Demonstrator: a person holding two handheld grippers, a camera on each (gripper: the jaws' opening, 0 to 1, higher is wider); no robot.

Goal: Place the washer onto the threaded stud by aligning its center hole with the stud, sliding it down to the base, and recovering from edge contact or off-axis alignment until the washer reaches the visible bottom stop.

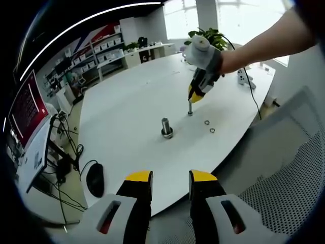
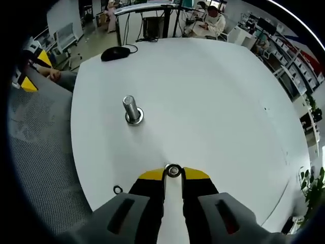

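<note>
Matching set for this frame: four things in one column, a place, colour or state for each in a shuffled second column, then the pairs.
1 mouse
2 free stud
3 loose washers
4 left gripper

A open, holding nothing
B lying flat on the table
C black, near the table's edge
D upright, mid-table

Pairs: 1-C; 2-D; 3-B; 4-A
</note>
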